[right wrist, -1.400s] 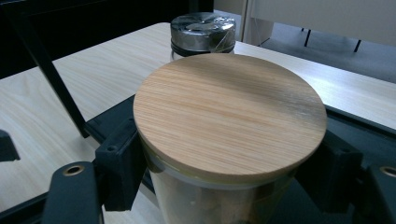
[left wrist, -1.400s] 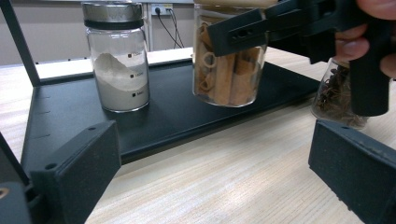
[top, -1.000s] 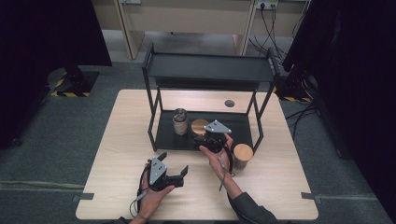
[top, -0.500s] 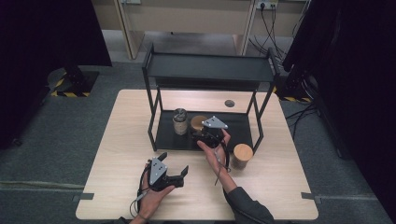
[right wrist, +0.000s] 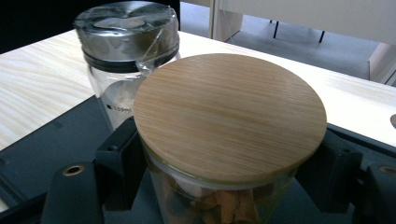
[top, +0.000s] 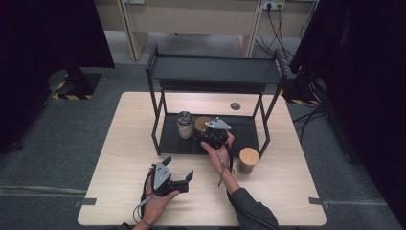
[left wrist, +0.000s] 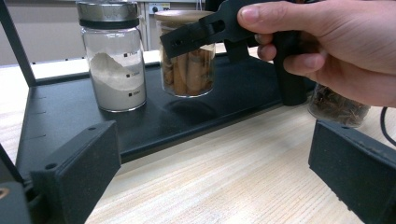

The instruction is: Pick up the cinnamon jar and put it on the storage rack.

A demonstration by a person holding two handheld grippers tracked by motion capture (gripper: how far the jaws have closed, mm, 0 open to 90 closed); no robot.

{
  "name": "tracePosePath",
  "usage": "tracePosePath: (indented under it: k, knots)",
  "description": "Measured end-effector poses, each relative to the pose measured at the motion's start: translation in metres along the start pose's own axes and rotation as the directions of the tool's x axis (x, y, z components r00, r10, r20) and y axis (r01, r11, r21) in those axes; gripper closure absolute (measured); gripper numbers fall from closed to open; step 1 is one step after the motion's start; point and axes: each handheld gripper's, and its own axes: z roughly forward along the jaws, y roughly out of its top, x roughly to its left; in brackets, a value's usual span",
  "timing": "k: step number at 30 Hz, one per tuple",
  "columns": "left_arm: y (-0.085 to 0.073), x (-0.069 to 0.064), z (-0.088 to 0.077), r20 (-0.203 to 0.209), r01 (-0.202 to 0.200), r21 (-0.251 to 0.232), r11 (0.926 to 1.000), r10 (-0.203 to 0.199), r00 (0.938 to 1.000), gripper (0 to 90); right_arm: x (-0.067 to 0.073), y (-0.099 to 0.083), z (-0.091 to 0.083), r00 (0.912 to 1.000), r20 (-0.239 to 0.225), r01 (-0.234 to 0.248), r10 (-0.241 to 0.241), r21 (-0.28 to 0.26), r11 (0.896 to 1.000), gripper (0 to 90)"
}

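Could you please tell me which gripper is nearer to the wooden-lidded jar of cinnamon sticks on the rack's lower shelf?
Right: the right gripper has its jaws around the cinnamon jar; the left gripper rests on the table in front of the rack.

Glass jar wears a smooth wooden lid (matt black rack).

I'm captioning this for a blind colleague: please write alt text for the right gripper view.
A glass jar with a round wooden lid, holding brown sticks, sits between the right gripper's two black jaws on a black shelf. Behind it stands a metal-lidded jar of white powder, with the wooden table beyond.
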Motion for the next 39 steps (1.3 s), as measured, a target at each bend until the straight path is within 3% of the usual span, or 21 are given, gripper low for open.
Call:
tracePosePath:
  k: [17, 26, 31, 39]
  knots:
    - [0.0, 0.0, 0.0, 0.001, 0.0, 0.0, 1.0, 0.0, 1.0, 1.8, -0.004, -0.006, 0.014, 0.9998, 0.005, -0.018, 0.018, 0.004, 1.0, 25.9]
    - [0.0, 0.0, 0.0, 0.001, -0.001, 0.0, 1.0, 0.001, 1.0, 1.8, -0.004, -0.007, 0.014, 1.0, 0.001, -0.003, 0.003, 0.003, 1.0, 25.7]
    - [0.0, 0.0, 0.0, 0.002, -0.001, 0.0, 1.0, 0.001, 1.0, 1.8, -0.001, -0.005, 0.01, 1.0, 0.008, 0.004, -0.004, -0.008, 1.0, 15.7]
    - [0.0, -0.001, 0.0, 0.001, -0.001, 0.001, 1.0, 0.001, 1.0, 1.9, -0.001, -0.003, 0.002, 0.9998, 0.005, -0.017, 0.017, -0.004, 1.0, 10.2]
